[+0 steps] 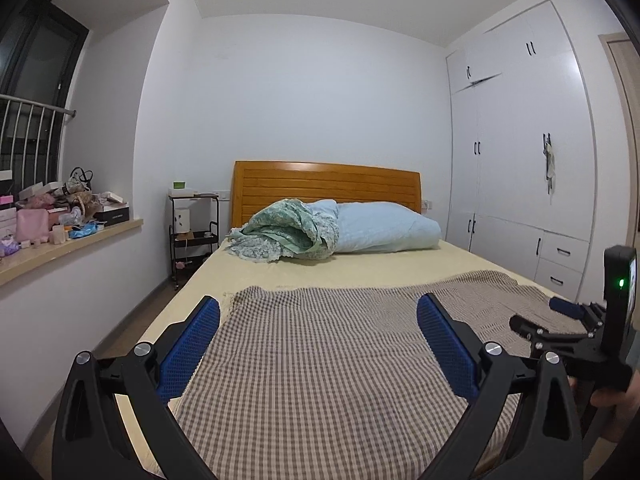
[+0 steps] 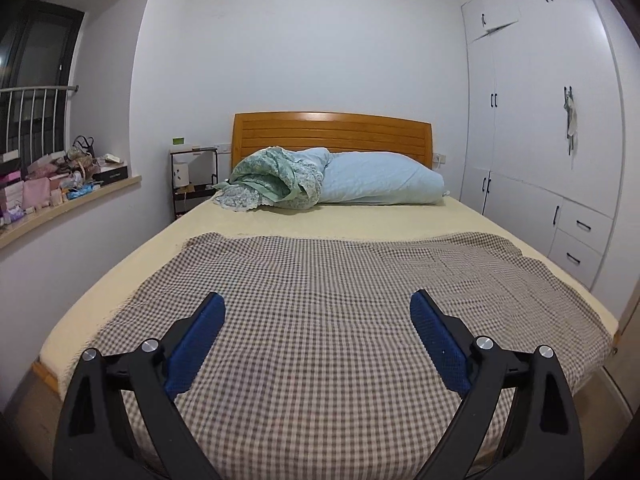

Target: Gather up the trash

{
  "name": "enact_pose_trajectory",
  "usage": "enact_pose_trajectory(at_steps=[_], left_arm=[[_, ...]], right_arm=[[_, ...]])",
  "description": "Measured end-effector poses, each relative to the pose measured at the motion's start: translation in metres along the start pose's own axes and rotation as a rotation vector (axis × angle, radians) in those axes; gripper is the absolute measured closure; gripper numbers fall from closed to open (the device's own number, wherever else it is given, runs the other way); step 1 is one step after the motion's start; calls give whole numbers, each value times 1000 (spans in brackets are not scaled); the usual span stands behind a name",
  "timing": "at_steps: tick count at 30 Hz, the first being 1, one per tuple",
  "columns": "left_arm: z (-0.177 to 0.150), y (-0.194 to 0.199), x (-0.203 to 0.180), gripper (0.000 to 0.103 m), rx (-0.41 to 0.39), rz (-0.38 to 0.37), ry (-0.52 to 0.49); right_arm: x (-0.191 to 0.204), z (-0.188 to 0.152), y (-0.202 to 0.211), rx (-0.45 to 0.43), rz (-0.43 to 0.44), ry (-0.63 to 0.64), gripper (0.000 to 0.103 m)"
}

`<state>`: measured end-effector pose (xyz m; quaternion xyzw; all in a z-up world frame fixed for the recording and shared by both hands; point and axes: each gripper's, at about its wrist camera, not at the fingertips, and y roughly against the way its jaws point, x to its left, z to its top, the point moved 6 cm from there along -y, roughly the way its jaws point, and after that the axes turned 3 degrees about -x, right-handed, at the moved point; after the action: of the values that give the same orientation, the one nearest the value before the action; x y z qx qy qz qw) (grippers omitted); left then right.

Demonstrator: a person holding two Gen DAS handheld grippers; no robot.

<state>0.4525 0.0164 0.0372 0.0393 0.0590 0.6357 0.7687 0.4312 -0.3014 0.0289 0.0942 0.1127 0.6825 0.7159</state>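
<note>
My left gripper (image 1: 318, 308) stands open over the foot of the bed, its blue pads wide apart with nothing between them. My right gripper (image 2: 316, 304) is open too and holds nothing; in the left wrist view it shows at the right edge (image 1: 540, 316), held by a hand (image 1: 612, 400). Both point along a checked brown blanket (image 1: 340, 360) (image 2: 340, 300) spread on the cream sheet. I see no piece of trash on the bed. Small clutter lies on the window ledge (image 1: 68, 216) at the left, too small to tell apart.
A wooden headboard (image 2: 332, 130) backs the bed, with a green floral quilt (image 2: 272, 182) and a pale blue pillow (image 2: 380, 180) bundled at its head. A black bedside cart (image 1: 194, 232) stands left of the bed. White wardrobes (image 2: 540, 140) fill the right wall.
</note>
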Motion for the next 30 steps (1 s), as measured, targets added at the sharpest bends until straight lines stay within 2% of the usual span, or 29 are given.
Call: enact_pose_trajectory(at_steps=[2,8,12,15,18,21,23,25,27,30], left_arm=[[-7,19,-4,7,1,-2,-8],[-25,83,-16,7,1,-11,-4],[-35,131,-27,7,28,11,-12],[-39,174,-38,7,0,33,-65],[-52,211,-44,7,6,52,-67],[-68,243,-48,7,36,32,-46],[-80,265,-53,7,50,0,-33],[-90,281,-61,7,55,-18,-78],[-97,298,-64,7,38,5,-137],[-105,310,-64,7,49,10,-136]], right_arm=[[3,-5,14,17,10,5,13],[18,-20,73,-10,23,54,13],[24,-40,110,7,4,50,13],[29,-58,142,1,-1,74,13],[27,-72,166,-5,-15,80,13],[24,-90,192,6,-32,52,13],[30,-99,211,14,-8,64,13],[32,-109,237,-28,-29,64,13],[35,-117,252,-35,-21,56,13],[43,-131,273,-39,19,70,13]])
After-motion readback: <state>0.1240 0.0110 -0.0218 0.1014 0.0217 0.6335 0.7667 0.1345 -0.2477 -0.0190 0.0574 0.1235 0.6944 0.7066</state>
